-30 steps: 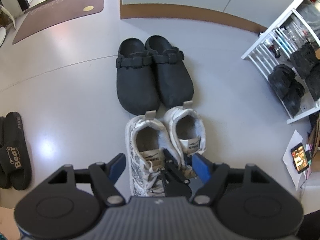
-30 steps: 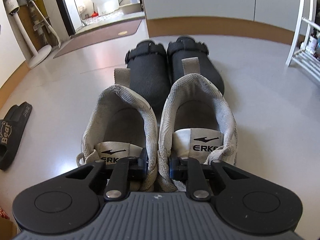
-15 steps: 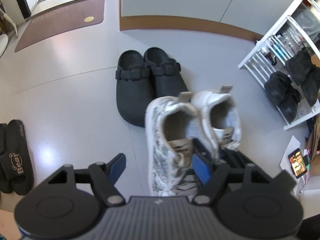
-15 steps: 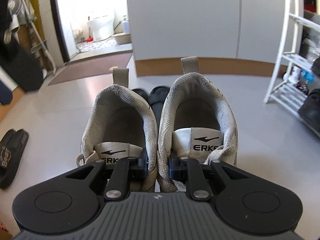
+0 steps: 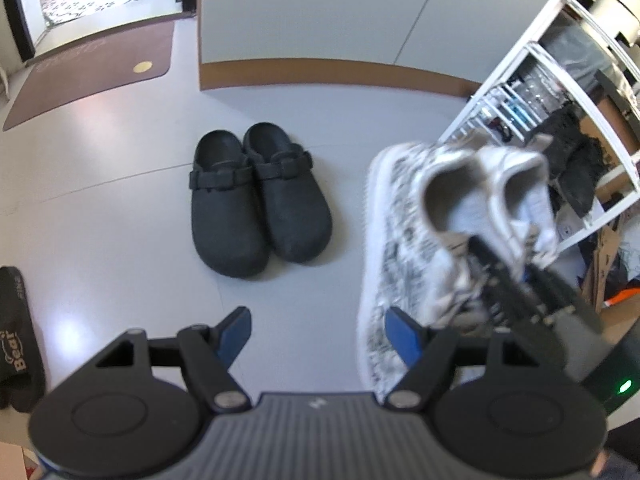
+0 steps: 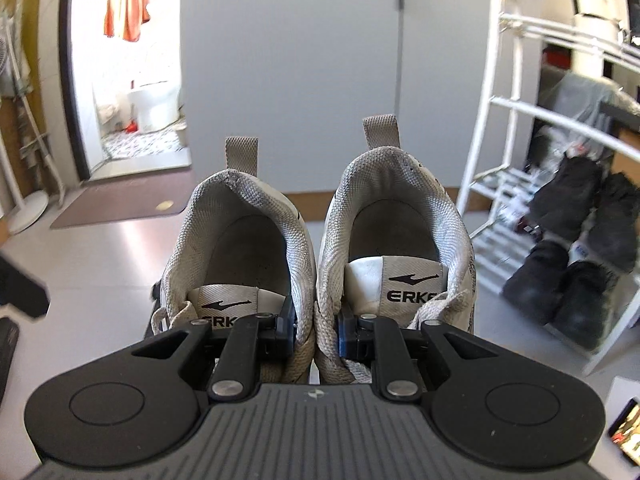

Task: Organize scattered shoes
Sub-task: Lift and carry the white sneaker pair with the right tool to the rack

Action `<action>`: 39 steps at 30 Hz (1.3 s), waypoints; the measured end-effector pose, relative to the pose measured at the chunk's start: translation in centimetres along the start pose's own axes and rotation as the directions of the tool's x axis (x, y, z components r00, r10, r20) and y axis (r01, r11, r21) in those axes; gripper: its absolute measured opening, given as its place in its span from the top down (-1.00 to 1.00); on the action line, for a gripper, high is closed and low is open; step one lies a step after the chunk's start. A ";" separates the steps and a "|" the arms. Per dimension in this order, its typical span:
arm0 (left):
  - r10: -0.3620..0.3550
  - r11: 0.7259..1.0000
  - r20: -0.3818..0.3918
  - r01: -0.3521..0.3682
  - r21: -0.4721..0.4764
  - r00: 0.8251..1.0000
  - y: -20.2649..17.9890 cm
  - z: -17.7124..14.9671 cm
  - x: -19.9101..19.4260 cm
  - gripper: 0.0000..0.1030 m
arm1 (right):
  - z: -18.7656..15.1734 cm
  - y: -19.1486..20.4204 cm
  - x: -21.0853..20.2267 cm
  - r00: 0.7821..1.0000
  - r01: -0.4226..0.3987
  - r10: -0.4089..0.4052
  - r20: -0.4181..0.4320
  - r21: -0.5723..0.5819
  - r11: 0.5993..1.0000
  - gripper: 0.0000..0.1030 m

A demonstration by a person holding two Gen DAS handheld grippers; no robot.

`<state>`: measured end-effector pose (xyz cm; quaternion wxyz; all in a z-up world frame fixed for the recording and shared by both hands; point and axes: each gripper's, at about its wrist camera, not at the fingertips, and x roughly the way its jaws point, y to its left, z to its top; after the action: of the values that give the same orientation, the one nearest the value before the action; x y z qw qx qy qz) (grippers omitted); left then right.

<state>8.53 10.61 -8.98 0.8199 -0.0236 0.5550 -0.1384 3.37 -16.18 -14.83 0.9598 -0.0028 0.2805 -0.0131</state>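
Right wrist view: the right gripper (image 6: pixel 316 326) is closed on a pair of white sneakers (image 6: pixel 320 248), its fingers (image 6: pixel 285 326) pinching the two adjoining inner collar walls together. The sneakers are held clear of the grey floor (image 6: pixel 120 248), heels pointing away from the camera, with the tongue labels facing it. To the right, a white shoe rack (image 6: pixel 486 184) is seen, on whose lower tiers dark shoes (image 6: pixel 560 280) are stored. At the far left, a brown mat (image 6: pixel 120 204) lies before an open doorway.

Left wrist view: the left gripper (image 5: pixel 318 334) is shown open and empty, its blue-padded fingers (image 5: pixel 234 334) spread wide above the floor (image 5: pixel 100 208). The white sneakers (image 5: pixel 440 232), blurred, are seen raised at the right, in front of the shoe rack (image 5: pixel 536 44) and near its lower tier; the right gripper (image 5: pixel 492 268) is visible gripping them from the near side. A pair of black clogs (image 5: pixel 252 200) stands side by side on the floor at centre, well apart from the sneakers. A black slide (image 5: pixel 18 336) lies at the near left edge. The brown mat (image 5: pixel 92 68) lies at the far left.
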 end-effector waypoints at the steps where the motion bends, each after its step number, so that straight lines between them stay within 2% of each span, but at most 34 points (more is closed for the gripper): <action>1: -0.007 1.000 0.006 0.007 0.004 1.000 -0.3 0.1 -0.2 -0.47 | 0.8 -0.7 -0.3 1.000 0.014 -0.014 0.009 0.005 1.000 0.61; 6: -0.042 0.999 0.039 0.041 0.027 0.998 -1.8 0.5 -1.6 -0.48 | 4.2 -3.1 -1.8 0.998 0.053 -0.055 0.044 0.039 0.998 0.61; 11: -0.059 0.997 0.066 0.056 0.046 0.996 -2.9 1.2 -2.4 -0.52 | 8.1 -6.1 -3.0 0.991 0.095 -0.097 0.092 0.024 0.995 0.61; 21: -0.068 0.997 0.072 0.064 0.052 0.995 -3.8 1.7 -2.3 -0.52 | 13.9 -11.5 -4.5 0.974 0.166 -0.169 0.148 0.034 0.986 0.61; 29: -0.062 0.997 0.063 0.058 0.058 0.996 -4.3 1.7 -1.9 -0.52 | 16.6 -17.0 -3.0 0.957 0.234 -0.249 0.152 0.109 0.966 0.61; 39: -0.042 0.997 0.039 0.039 0.068 0.998 -4.3 1.7 -0.8 -0.52 | 19.5 -24.2 0.6 0.926 0.327 -0.359 0.119 0.222 0.919 0.61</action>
<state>8.97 6.49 -6.73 0.8282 -0.0103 0.5329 -0.1730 13.82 -40.43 1.59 0.9570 0.0423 0.1966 -0.2091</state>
